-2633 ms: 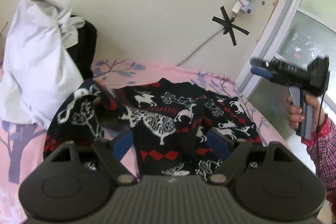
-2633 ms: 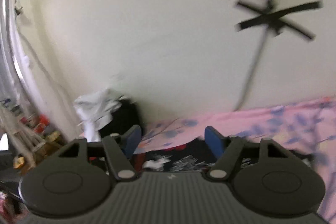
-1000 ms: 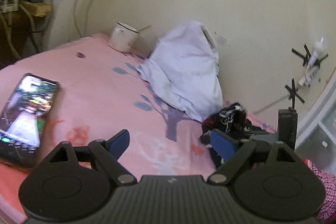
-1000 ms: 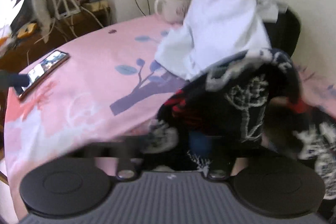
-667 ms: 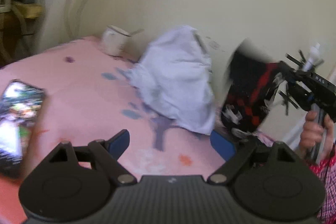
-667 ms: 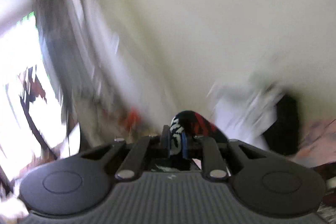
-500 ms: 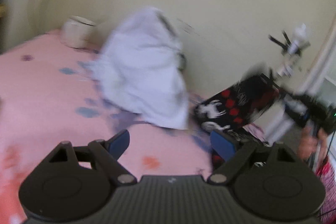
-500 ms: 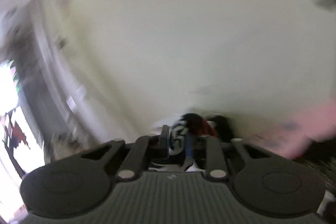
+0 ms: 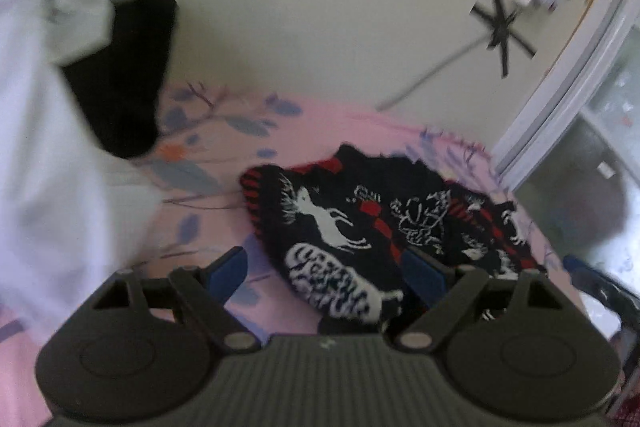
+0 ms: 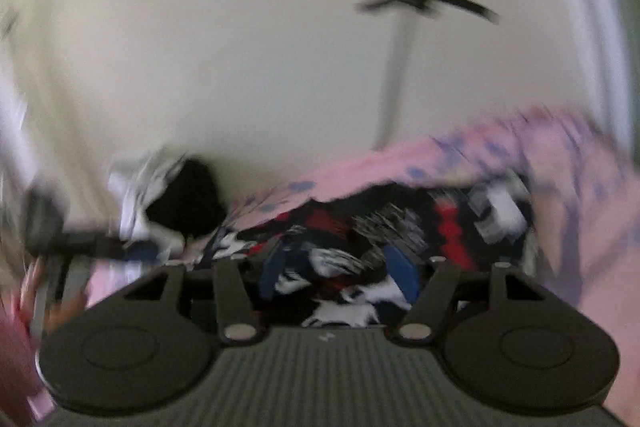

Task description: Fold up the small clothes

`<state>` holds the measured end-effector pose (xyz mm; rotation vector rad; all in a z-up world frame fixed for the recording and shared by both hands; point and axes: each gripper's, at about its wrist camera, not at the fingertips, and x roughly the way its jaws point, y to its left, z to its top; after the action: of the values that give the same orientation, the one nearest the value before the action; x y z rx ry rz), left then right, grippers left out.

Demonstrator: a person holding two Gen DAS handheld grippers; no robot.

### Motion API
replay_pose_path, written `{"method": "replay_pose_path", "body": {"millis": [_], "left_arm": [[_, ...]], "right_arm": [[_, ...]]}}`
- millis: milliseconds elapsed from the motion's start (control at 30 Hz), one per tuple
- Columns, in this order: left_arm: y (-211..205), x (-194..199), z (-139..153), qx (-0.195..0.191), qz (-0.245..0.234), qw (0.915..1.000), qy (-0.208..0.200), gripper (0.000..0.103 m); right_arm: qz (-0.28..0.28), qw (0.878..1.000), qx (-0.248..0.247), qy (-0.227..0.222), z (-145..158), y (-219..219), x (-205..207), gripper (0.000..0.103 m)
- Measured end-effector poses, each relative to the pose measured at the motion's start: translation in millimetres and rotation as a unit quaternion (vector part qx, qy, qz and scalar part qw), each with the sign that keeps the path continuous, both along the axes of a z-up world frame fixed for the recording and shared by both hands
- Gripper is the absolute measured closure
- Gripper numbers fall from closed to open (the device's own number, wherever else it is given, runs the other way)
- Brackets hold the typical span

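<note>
Lettering none readable; patterned sweater (image 9: 384,223) lies on pink sheet (image 9: 312,127).

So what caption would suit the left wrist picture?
Open left gripper over a dark patterned sweater on a pink sheet.

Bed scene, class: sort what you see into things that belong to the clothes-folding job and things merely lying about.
Belongs to the job:
- patterned sweater, on the pink sheet
- left gripper, open
- right gripper, open, jaws just been opening over the sweater

Just lying about:
- white cloth
- black bundle
- taped cable on the wall
</note>
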<state>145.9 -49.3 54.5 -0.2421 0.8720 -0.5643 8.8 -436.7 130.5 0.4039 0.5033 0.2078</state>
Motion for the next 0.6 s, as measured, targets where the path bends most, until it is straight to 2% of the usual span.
{"method": "replay_pose_path", "body": {"millis": [100, 167, 200, 267, 300, 333, 367, 400, 467, 533, 600], "left_arm": [[-10.7, 10.8, -16.0, -0.001, -0.011, 0.9996, 0.027, 0.025], [-17.7, 13.1, -22.5, 0.005, -0.014, 0.9994, 0.032, 0.045], [-18.9, 11.8, -24.2, 0.012, -0.011, 0.9996, 0.024, 0.049], [-19.5, 11.4, -21.4, 0.015, -0.011, 0.9998, 0.01, 0.077], [-18.1, 11.4, -19.5, 0.016, -0.008, 0.9998, 0.005, 0.085], [-16.7, 12.1, -14.7, 0.017, -0.004, 0.9998, 0.0, 0.089], [-12.2, 12.1, -8.8, 0.015, 0.002, 0.9998, -0.013, 0.09], [-7.2, 11.5, -2.5, 0.015, 0.012, 0.9994, -0.029, 0.09], [4.4, 12.0, 7.8, 0.018, 0.038, 0.9971, -0.064, 0.09], [13.5, 16.0, 7.9, 0.0, 0.045, 0.9969, -0.064, 0.09], [13.0, 20.2, -0.8, 0.007, 0.046, 0.9974, -0.056, 0.09]], "right_arm": [[0.086, 0.99, -0.106, -0.041, 7.8, 48.3, 10.6, 0.035], [0.147, 0.973, -0.165, -0.058, 3.2, 83.0, 20.6, 0.035], [0.168, 0.965, -0.19, -0.061, 0.4, 96.4, 27.4, 0.035], [0.199, 0.949, -0.238, -0.056, -12.6, 120.5, 43.1, 0.036], [0.21, 0.943, -0.253, -0.048, -19.8, 131.4, 51.3, 0.042], [0.218, 0.939, -0.263, -0.031, -27.9, 137.4, 60.4, 0.083], [0.226, 0.939, -0.261, -0.02, -31.2, 137.3, 65.8, 0.103], [0.22, 0.945, -0.241, -0.013, -29.6, 132.1, 70.2, 0.103], [0.183, 0.967, -0.173, -0.03, -12.6, 107.8, 70.2, 0.103], [0.115, 0.988, -0.088, -0.058, 8.4, 68.1, 63.2, 0.103], [0.023, 0.997, -0.008, -0.078, 19.6, 19.0, 49.8, 0.103]]}}
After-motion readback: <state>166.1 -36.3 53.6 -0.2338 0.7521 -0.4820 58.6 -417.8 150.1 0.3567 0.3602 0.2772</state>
